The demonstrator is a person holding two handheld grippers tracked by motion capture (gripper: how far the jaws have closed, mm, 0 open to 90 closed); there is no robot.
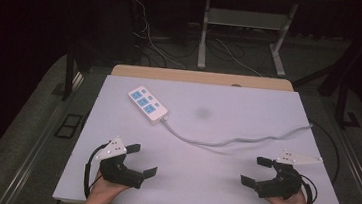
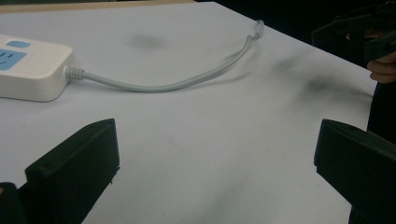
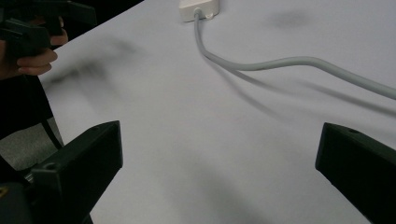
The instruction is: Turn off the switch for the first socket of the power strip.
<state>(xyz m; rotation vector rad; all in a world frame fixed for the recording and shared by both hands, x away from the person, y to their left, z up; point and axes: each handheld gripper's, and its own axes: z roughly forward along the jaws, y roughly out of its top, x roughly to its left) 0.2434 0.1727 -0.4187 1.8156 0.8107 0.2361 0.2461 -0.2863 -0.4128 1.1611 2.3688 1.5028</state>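
A white power strip (image 1: 148, 104) with blue sockets lies on the white table top (image 1: 196, 184), toward the back left. Its grey cable (image 1: 225, 142) snakes right and runs off the table's right edge. My left gripper (image 1: 141, 160) hovers near the front left edge, open, nothing between its jaws. My right gripper (image 1: 257, 171) sits near the front right edge, also open and empty. In the left gripper view the power strip (image 2: 32, 67) is at the far left with its cable (image 2: 163, 84) curving away. In the right gripper view the strip's end (image 3: 200, 8) is at the top, the cable (image 3: 280, 63) crossing ahead.
A wooden strip (image 1: 201, 77) borders the table's back edge. Beyond it stand a desk frame's legs (image 1: 204, 34) and loose floor cables (image 1: 150, 39). Dark smudges (image 1: 203, 113) mark the table top. In the left gripper view the other hand (image 2: 383, 70) shows at the far right.
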